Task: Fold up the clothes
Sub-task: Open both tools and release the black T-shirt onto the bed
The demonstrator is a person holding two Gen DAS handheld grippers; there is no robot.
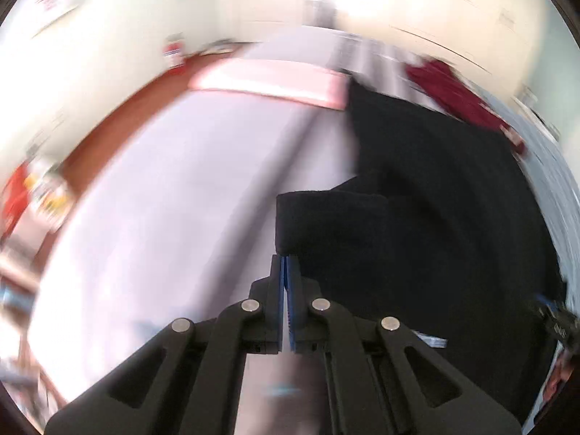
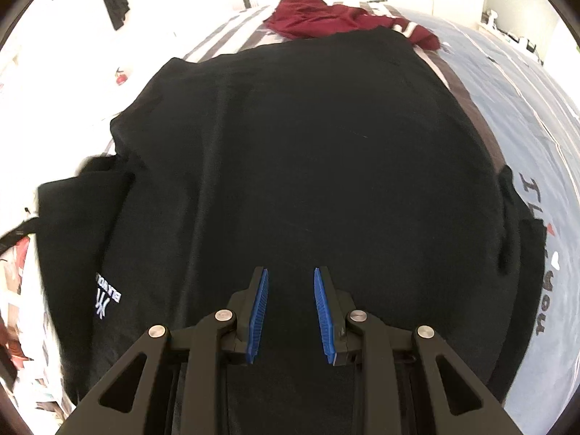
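Black T-shirt (image 2: 308, 137) spread on the printed bedsheet (image 2: 543, 116), maroon garment (image 2: 326, 18) beyond it.
Left gripper (image 1: 285, 259) pinched fully closed on a sleeve fold (image 1: 326, 217); right gripper (image 2: 291, 272) part open, gripping nothing, above the cloth; a one-handed pull may bunch the shirt or slip; white logo (image 2: 103, 295) mirrored, unreadable; sheet reads "you".

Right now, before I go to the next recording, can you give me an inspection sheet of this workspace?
Surface: bed with pale printed cover, striped section at the far end.
Job's things: black garment spread flat, white logo near its left edge; one corner lifted.
Clutter: maroon garment crumpled beyond the black one; pink pillow.
Grippers: left gripper jaws shut on a fold of black garment; right gripper jaws open above the fabric, holding nothing.
Cables: nothing seen.
Surroundings: white walls, reddish floor, blurred items beside the bed.
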